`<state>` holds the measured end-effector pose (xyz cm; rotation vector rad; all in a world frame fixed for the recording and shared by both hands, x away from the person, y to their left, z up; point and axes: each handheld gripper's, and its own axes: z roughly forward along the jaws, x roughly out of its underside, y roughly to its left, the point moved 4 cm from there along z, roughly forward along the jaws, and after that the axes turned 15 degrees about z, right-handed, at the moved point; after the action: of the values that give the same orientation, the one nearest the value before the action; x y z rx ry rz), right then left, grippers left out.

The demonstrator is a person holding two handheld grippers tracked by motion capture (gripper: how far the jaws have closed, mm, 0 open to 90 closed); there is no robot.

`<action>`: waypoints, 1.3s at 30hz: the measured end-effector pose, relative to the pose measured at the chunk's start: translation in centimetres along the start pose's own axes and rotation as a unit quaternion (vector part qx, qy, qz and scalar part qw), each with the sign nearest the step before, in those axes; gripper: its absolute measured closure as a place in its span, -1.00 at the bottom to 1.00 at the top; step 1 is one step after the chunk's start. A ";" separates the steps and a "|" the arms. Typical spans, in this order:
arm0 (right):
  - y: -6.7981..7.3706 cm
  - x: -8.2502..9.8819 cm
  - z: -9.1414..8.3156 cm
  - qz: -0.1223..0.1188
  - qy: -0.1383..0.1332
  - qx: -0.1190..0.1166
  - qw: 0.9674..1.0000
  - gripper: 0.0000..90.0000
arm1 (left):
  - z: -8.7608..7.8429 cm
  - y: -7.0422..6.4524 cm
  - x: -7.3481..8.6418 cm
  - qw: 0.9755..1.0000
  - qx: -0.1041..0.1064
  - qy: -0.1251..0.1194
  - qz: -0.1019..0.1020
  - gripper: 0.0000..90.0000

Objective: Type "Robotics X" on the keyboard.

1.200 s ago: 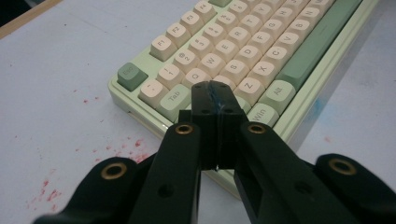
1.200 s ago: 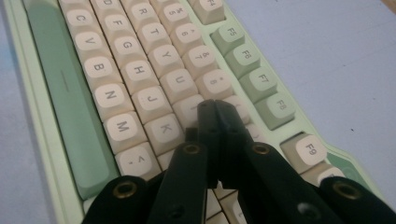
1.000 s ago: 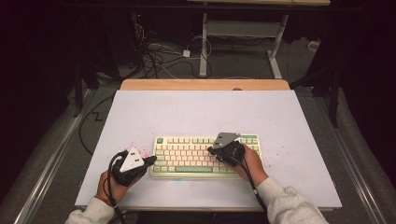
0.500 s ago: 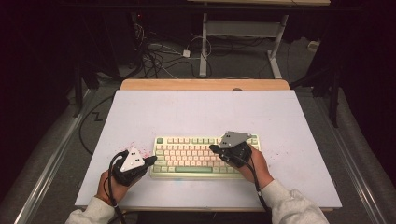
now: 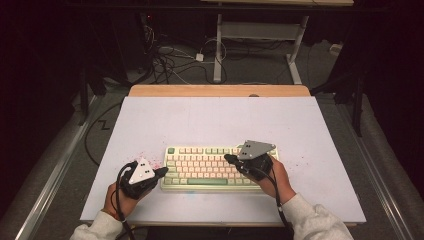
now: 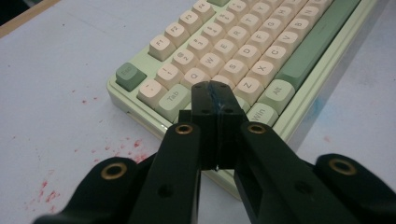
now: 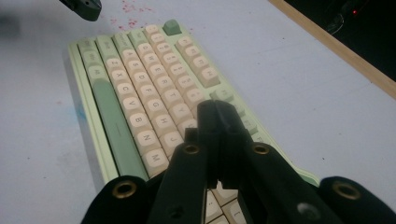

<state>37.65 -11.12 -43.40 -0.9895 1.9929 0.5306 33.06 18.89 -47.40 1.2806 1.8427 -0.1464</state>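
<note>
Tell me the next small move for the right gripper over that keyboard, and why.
Probably a short press straight down. The right gripper has its jaws closed into one tip, poised above the keyboard's right-hand keys, like a finger ready to type. The left gripper, also closed, sits at the keyboard's left edge.

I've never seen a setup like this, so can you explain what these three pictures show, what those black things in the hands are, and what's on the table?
A person sits at a table holding a hand-operated two-jaw gripper in each hand; there is no robot arm. The high view looks down from above: the left gripper is at the left end of a keyboard, the right gripper is over its right part. The other two pictures come from cameras riding on the grippers, looking along their black jaws. In both, the jaws are closed together with nothing between them. The keyboard has cream and green keys. Small red specks dot the table nearby.
</note>
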 end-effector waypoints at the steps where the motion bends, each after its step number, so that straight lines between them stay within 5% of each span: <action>1: 0.1 0.0 -0.1 -0.002 0.000 -0.002 1.000 1.00 | 0.0 0.0 0.0 1.000 0.000 -0.001 -0.001 0.94; 26: 2.0 -0.4 0.6 -0.015 -0.001 -0.029 0.999 1.00 | 0.1 -0.1 -0.2 1.000 0.006 -0.005 0.000 0.94; 39: 1.0 -0.4 -1.4 -0.003 -0.020 -0.019 1.000 1.00 | 1.9 -1.9 -4.4 0.998 0.045 -0.026 0.043 0.94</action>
<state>36.27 -11.28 -42.27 -0.9999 1.9495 0.5823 33.07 13.86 -46.18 1.4039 1.7515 -0.2164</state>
